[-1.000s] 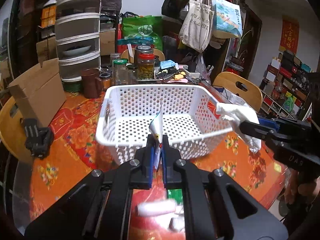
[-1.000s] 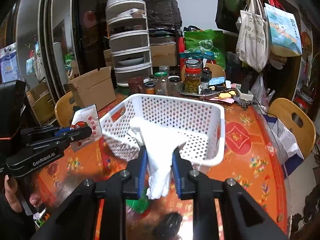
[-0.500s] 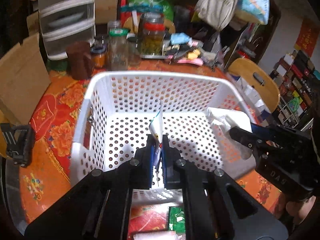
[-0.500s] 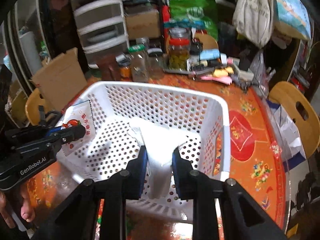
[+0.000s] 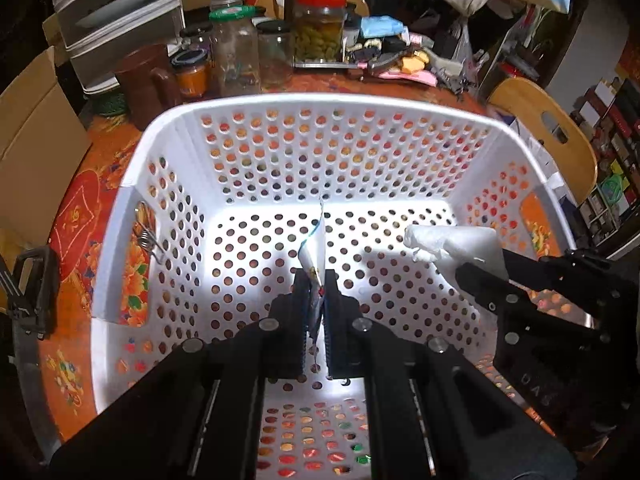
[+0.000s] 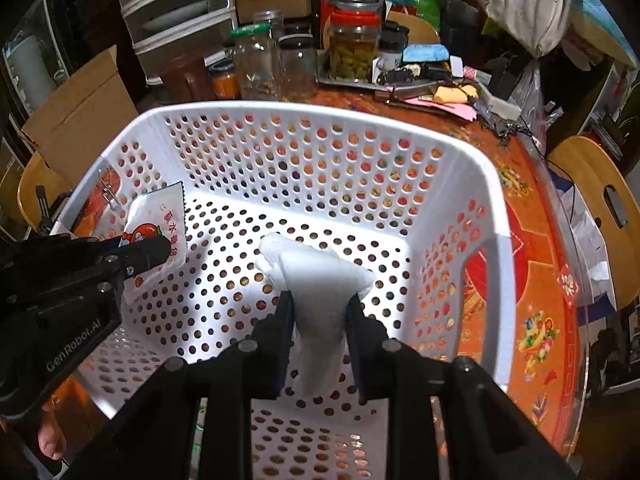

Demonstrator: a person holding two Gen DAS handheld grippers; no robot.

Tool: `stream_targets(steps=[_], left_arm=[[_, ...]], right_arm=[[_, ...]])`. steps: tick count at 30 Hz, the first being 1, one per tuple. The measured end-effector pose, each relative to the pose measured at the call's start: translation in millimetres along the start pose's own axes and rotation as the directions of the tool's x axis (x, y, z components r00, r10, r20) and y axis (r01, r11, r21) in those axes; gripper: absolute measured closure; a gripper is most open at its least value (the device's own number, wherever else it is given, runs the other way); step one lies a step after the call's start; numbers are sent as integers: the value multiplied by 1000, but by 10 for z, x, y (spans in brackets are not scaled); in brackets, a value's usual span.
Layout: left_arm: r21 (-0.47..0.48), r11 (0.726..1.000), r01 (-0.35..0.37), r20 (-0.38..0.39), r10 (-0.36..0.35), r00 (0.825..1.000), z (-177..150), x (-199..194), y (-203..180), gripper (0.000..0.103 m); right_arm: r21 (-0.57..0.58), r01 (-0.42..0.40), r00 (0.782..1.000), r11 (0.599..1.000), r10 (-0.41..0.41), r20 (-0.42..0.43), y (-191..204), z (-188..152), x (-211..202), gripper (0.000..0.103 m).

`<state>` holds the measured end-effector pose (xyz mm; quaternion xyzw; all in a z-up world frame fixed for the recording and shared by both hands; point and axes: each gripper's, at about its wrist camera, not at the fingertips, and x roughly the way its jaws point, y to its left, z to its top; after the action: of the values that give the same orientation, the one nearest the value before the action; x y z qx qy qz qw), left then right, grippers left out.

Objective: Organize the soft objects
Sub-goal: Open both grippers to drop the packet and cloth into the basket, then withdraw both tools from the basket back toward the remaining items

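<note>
A white perforated basket stands on the orange patterned table; it also shows in the right wrist view. My left gripper is shut on a thin white snack packet, held edge-on inside the basket above its floor. From the right wrist view the packet shows a red print. My right gripper is shut on a white soft cloth bundle, also inside the basket. The bundle shows in the left wrist view at the right.
Glass jars and a pickle jar stand behind the basket, with a brown mug. A cardboard box is at the left, a wooden chair at the right, a metal clip on the basket's left wall.
Both grippers have moved forward and down from above the basket's near rim into the basket, each still holding its item.
</note>
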<state>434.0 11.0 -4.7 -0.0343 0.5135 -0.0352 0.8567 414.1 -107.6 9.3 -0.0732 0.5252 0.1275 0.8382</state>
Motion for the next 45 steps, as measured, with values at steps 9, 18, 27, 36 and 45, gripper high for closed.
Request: stream_targets(steps=[9, 18, 27, 36, 45], left_arm=[[-24, 999, 21, 11, -20, 1000, 2, 36, 78, 91], [-35, 999, 23, 93, -19, 995, -15, -269, 179, 41], [-20, 1000, -10, 194, 13, 981, -126, -775, 217, 2], [-5, 999, -34, 229, 34, 973, -437, -1107, 180, 0], [12, 1000, -21, 318, 16, 948, -1116, -1630, 180, 0]], right_arm=[[9, -39, 999, 999, 39, -6, -39, 19, 38, 53], [-12, -77, 994, 997, 78, 71, 44, 5, -234, 23], [-11, -56, 990, 998, 57, 128, -82, -134, -596, 2], [9, -57, 983, 998, 54, 178, -222, -420, -880, 0], [27, -95, 962, 995, 85, 259, -222, -957, -1295, 0]])
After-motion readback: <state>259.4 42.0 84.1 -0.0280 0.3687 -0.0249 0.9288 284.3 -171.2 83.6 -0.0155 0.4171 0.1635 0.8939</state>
